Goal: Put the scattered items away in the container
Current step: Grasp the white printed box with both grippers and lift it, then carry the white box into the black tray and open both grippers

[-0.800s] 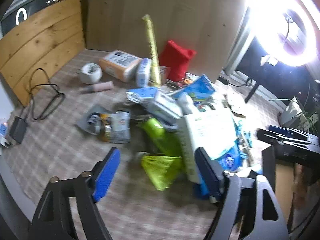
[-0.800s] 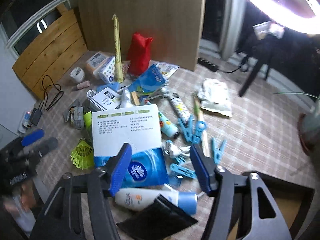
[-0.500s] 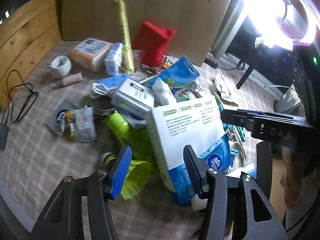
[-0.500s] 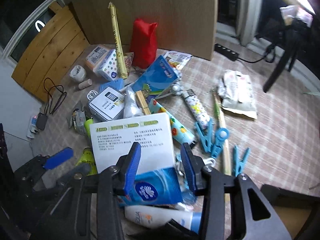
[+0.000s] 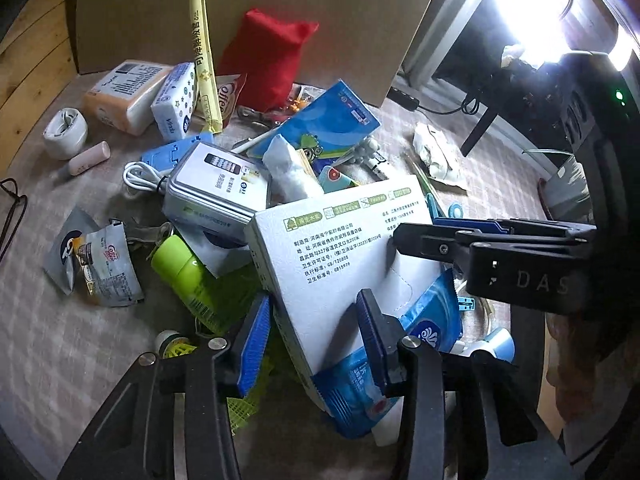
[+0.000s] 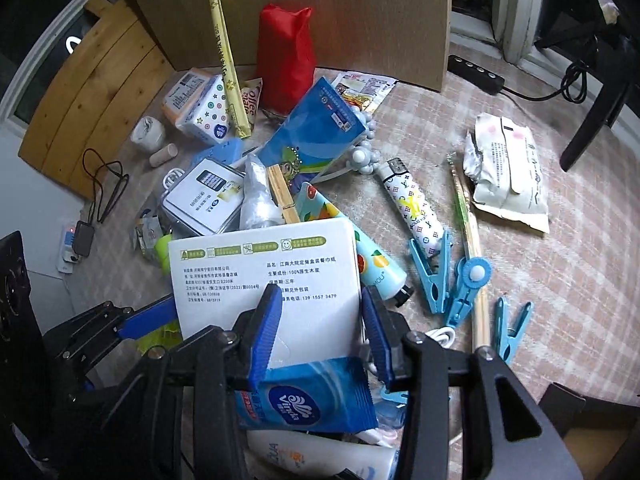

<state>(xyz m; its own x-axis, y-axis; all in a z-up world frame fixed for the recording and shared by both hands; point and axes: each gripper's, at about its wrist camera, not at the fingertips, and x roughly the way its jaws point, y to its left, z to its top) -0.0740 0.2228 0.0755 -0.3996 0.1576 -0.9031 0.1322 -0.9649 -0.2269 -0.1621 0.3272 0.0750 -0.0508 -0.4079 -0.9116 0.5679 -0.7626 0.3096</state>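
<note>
A white tissue box (image 5: 340, 248) (image 6: 264, 272) lies tilted on top of the heap, over a blue Vinda pack (image 6: 304, 396). My left gripper (image 5: 314, 340) straddles its near left corner: one pad sits beside the box's side and the other over its printed face. My right gripper (image 6: 320, 330) straddles the box's near right edge the same way. Both stand partly open, and no firm pinch shows. One of the left gripper's fingers (image 6: 148, 316) appears at the box's left side. One of the right gripper's fingers (image 5: 424, 240) reaches over the face.
Around the box lie a green bottle (image 5: 180, 260), a yellow shuttlecock (image 5: 248, 380), a metal tin (image 5: 216, 188), a red bag (image 5: 264, 60) and blue clothespins (image 6: 436, 272). A cardboard panel (image 6: 320, 8) stands behind. A brown carton corner (image 6: 600, 424) shows at the bottom right.
Both grippers have narrowed from wide open and come down closer over the white box. The left one swung right from the shuttlecock to the box's corner.
</note>
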